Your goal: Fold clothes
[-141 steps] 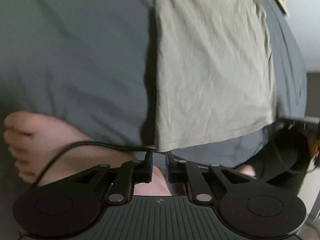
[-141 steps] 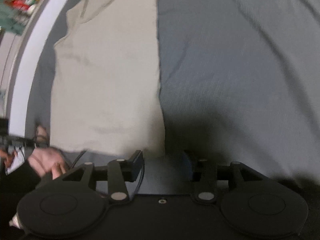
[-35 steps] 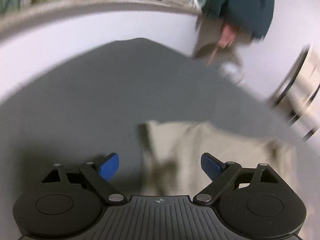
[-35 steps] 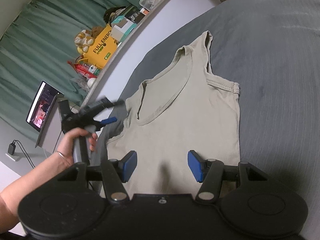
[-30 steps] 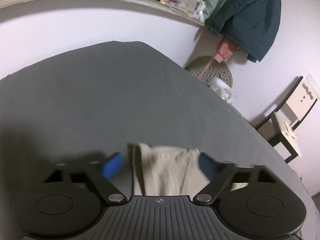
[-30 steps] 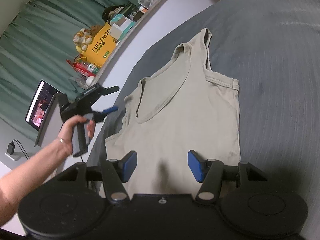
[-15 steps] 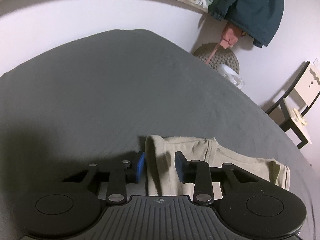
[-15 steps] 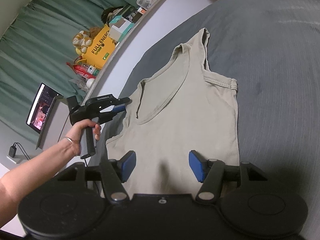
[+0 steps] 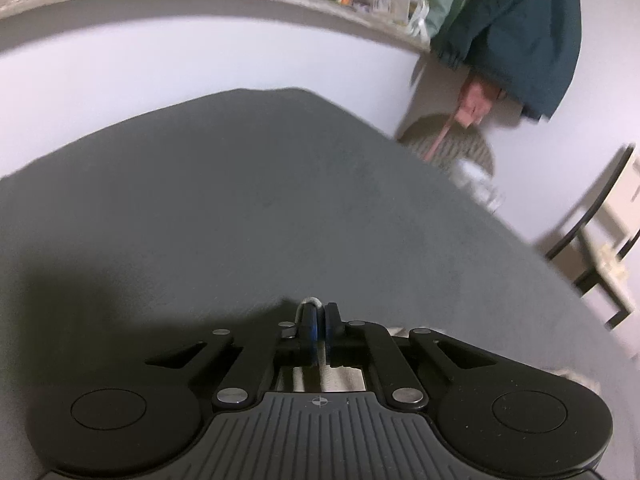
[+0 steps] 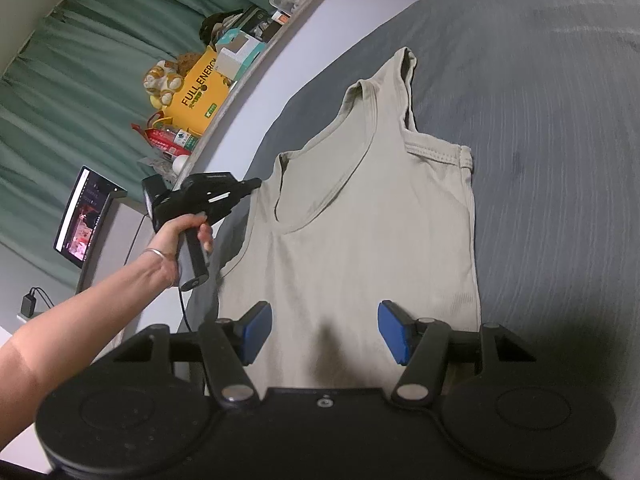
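The left gripper (image 9: 318,320) pinched the tank top (image 10: 360,232) strap thinly (could slip); the right gripper (image 10: 324,332) gaped, empty.

Bare grey bed cover (image 10: 560,128) right of tank top (image 10: 360,220); wall (image 9: 200,52) bounds its far edge.

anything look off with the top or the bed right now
Nothing stands out. The tank top lies flat and face up on the grey bed, straps toward the wall. The left claw is shut on one strap; the right claw hangs open over the hem. No tears or stains visible.
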The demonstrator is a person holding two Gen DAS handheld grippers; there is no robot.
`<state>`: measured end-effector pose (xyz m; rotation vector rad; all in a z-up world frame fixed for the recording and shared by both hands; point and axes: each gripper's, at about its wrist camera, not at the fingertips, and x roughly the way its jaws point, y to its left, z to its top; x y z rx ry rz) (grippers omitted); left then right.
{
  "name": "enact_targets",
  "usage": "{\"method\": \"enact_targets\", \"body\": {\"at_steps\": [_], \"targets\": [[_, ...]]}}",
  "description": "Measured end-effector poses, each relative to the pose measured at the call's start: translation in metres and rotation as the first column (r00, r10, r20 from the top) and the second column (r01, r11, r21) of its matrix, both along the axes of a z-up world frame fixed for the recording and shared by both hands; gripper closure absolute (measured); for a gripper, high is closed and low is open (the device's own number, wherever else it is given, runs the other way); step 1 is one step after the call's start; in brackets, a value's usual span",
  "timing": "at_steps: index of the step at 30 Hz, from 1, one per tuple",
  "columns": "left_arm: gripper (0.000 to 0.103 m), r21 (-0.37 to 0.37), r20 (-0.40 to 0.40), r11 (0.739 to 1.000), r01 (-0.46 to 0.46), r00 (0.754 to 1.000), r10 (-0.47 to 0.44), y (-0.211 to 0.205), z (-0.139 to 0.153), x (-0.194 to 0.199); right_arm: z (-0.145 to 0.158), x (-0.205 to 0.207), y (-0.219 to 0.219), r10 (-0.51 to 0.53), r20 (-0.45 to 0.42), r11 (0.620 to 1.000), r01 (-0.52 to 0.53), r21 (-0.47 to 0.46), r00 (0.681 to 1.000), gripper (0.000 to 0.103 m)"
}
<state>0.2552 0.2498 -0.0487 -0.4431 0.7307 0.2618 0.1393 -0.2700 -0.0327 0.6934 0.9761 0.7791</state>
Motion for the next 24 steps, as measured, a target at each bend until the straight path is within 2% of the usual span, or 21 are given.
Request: {"method": "enact_targets", "body": {"at_steps": [2, 9, 12, 15, 18, 22, 24], "targets": [[0.099, 0.0, -0.001, 1.0, 0.004, 1.0, -0.004, 0.0, -0.005, 0.001, -0.001, 0.001, 0.0, 0.001, -0.004, 1.0, -0.001, 0.002, 1.0, 0.045], [0.097, -0.081, -0.001, 0.997, 0.013, 1.0, -0.013, 0.012, -0.001, -0.006, -0.003, 0.002, -0.001, -0.006, -0.018, 1.0, 0.006, 0.015, 1.0, 0.045], [0.097, -0.097, 0.056, 0.995, 0.031, 0.998, -0.025, 0.008, 0.008, -0.016, -0.002, 0.001, 0.0, -0.007, -0.02, 1.0, 0.008, 0.017, 1.0, 0.045], [0.096, -0.119, 0.125, 0.989, 0.089, 0.989, -0.074, -0.002, 0.018, -0.017, -0.002, 0.001, 0.0, -0.012, -0.021, 1.0, 0.012, 0.012, 1.0, 0.045], [0.095, -0.118, 0.121, 0.988, 0.099, 0.989, -0.085, -0.014, 0.024, -0.011, -0.002, 0.001, 0.001, -0.009, -0.02, 1.0, 0.009, 0.01, 1.0, 0.045], [0.095, -0.048, 0.079, 0.999, -0.008, 0.997, 0.012, -0.018, 0.031, -0.012, -0.002, 0.0, 0.0, -0.011, -0.024, 1.0, 0.011, 0.013, 1.0, 0.045], [0.095, -0.064, 0.075, 0.997, 0.034, 0.997, -0.029, -0.019, 0.03, -0.008, -0.002, 0.001, 0.0, -0.012, -0.027, 1.0, 0.013, 0.018, 1.0, 0.044]]}}
